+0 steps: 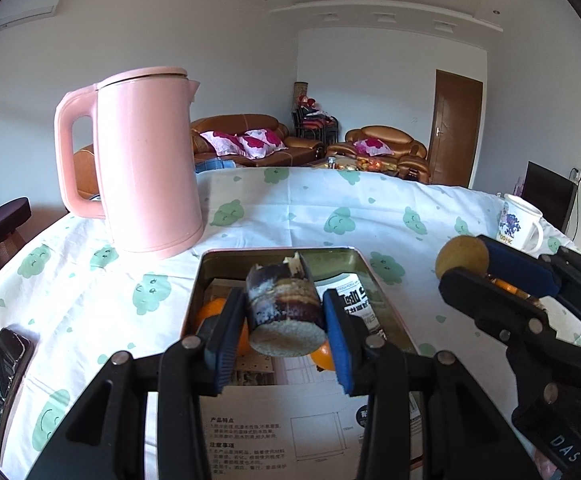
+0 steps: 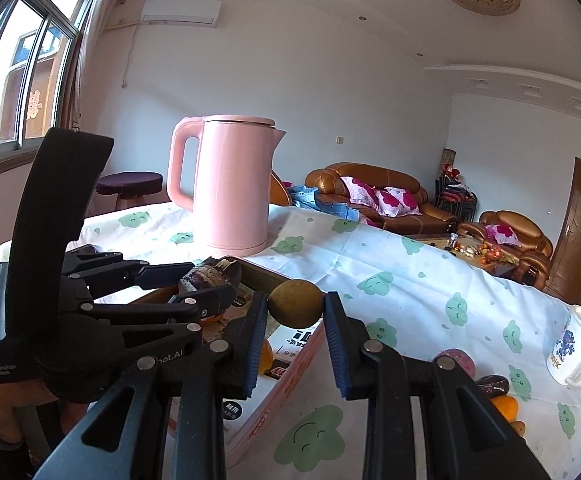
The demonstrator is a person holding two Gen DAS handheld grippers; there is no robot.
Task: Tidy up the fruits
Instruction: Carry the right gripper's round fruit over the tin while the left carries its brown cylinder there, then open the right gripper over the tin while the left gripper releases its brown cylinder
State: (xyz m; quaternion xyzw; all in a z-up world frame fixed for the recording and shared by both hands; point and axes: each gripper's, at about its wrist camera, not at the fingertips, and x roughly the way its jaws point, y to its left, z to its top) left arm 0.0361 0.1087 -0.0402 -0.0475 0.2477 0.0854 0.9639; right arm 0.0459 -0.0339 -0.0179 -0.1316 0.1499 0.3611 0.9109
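Both claws holding fruit over the tin
The left claw is clamping a dark sugarcane piece; the right claw is clamping a small brownish fruit beside the tin.

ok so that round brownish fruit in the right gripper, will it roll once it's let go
Probably. The round fruit looks nearly spherical and smooth, held only at its two sides by the right gripper, so it may slip. Released in the metal tin, its walls should likely stop it.

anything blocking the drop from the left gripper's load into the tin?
Nothing visible. The left gripper holds the sugarcane piece right over the open tin. Below lie only oranges and a printed packet, leaving room.
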